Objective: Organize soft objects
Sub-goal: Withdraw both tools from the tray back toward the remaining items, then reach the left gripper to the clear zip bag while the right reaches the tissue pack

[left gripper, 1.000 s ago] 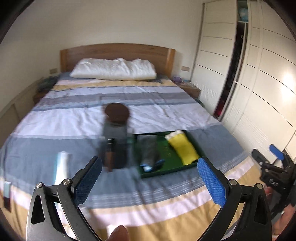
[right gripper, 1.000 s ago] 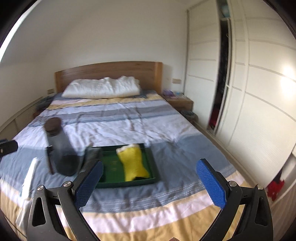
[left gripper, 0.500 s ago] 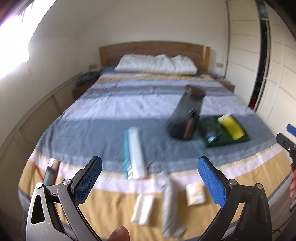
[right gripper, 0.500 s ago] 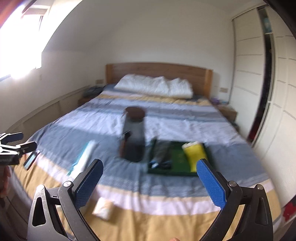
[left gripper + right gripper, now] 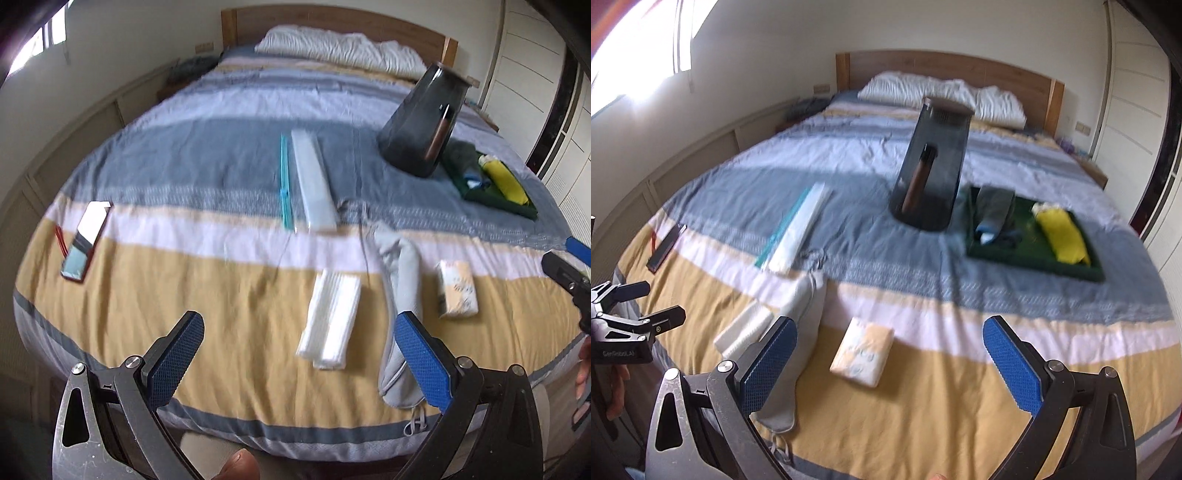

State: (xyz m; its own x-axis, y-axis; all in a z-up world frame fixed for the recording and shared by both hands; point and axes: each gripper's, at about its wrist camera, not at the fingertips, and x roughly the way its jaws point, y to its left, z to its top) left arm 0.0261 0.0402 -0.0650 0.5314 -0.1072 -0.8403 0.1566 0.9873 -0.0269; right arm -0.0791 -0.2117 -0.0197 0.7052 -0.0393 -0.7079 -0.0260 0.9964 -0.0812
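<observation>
On the striped bed near its foot lie a folded white cloth point(image 5: 330, 319) point(image 5: 744, 330), a long grey soft pouch point(image 5: 400, 295) point(image 5: 799, 332) and a small tissue pack point(image 5: 456, 284) point(image 5: 862, 349). A green tray point(image 5: 521, 210) point(image 5: 1034, 258) holds a yellow rolled item point(image 5: 506, 182) point(image 5: 1063, 236) and a dark grey item point(image 5: 995, 210). My left gripper point(image 5: 297, 354) is open and empty above the bed's foot, close to the white cloth. My right gripper point(image 5: 888, 360) is open and empty above the tissue pack.
A dark tapered bin point(image 5: 424, 125) point(image 5: 932, 170) stands beside the tray. A long white and teal packet point(image 5: 310, 181) point(image 5: 798, 230) lies mid-bed. A phone point(image 5: 86, 238) point(image 5: 666, 245) lies at the left edge. Pillows point(image 5: 942, 94) at the headboard; wardrobe point(image 5: 1137, 92) on the right.
Both views have swung left and down toward the foot of the bed. The white cloth, grey pouch and tissue pack are now close below the grippers. Both stay open.
</observation>
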